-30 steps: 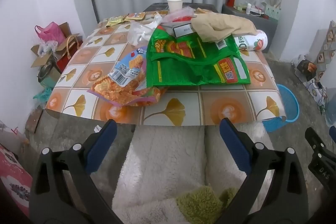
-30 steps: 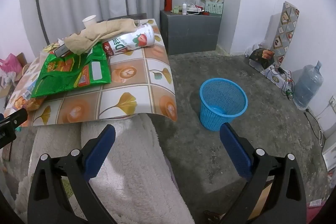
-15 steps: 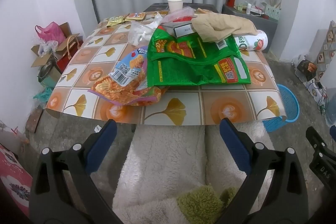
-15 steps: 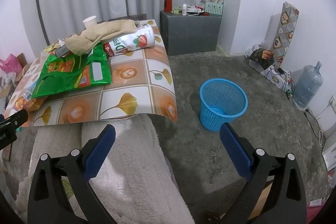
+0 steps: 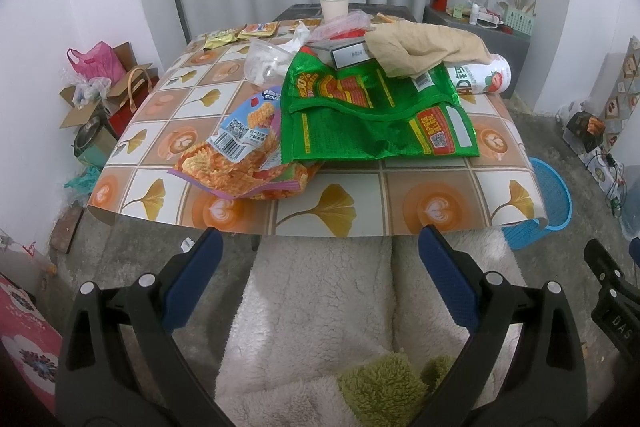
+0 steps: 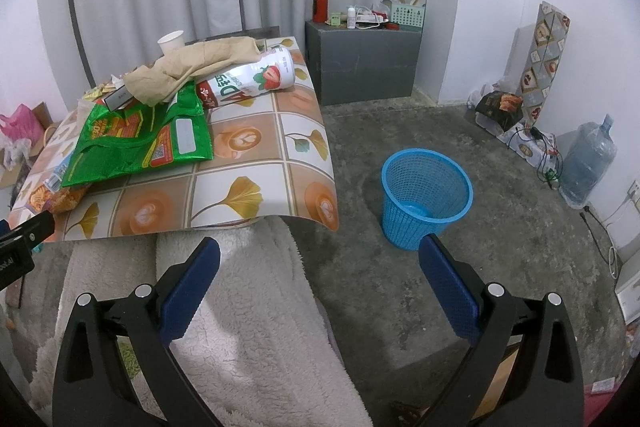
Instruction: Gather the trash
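Note:
Trash lies on a low table (image 5: 332, 215) with a leaf-pattern cloth: an orange snack bag (image 5: 244, 163) near the front, a big green wrapper (image 5: 372, 115), a crumpled tan paper bag (image 5: 424, 47), a strawberry drink can (image 5: 486, 77) on its side, a paper cup (image 5: 334, 5). My left gripper (image 5: 318, 267) is open, held short of the table's front edge above a person's fleece-covered lap. My right gripper (image 6: 320, 271) is open too, off the table's right corner. A blue mesh bin (image 6: 426, 197) stands on the floor right of the table, with the green wrapper (image 6: 136, 139) and can (image 6: 250, 79) to the left.
A grey cabinet (image 6: 360, 63) with bottles stands in the back corner. A water jug (image 6: 586, 165) and cables sit by the right wall. Cardboard boxes and a pink bag (image 5: 98, 61) crowd the floor left of the table. Bare concrete floor surrounds the bin.

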`<state>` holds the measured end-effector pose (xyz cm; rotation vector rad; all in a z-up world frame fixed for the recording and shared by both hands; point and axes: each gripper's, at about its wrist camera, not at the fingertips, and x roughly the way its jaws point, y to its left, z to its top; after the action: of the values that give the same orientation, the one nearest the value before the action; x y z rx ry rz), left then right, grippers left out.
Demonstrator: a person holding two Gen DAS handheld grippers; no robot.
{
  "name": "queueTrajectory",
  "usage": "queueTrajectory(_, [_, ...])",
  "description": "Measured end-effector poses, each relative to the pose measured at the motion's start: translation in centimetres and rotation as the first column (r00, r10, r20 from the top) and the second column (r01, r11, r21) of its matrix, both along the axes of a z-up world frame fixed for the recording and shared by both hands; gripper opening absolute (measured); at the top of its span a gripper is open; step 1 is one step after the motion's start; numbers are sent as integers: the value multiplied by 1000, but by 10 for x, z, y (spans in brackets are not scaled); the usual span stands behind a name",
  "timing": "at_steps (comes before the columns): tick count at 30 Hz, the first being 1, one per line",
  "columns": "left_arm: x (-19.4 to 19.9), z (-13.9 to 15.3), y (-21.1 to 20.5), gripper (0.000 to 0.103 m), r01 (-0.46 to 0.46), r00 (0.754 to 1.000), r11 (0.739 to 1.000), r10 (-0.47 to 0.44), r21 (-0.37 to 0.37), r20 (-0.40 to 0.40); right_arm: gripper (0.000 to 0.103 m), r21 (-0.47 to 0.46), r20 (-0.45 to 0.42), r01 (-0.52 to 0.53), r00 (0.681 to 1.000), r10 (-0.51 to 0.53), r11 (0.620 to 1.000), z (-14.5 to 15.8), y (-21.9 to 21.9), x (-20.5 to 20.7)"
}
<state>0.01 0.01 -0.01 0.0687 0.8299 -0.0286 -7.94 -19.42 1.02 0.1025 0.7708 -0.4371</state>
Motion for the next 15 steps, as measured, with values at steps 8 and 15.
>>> queueTrajectory(8, [0,0,0,94,-2,1000,1000,2,1,-3,97,1,1,-1,1000,1,1000,0,0,1])
queueTrajectory(15, [-2,-3,2,94,-2,1000,1000,2,3,-11,97,2,0,-4,1000,4,1000,1,2,2])
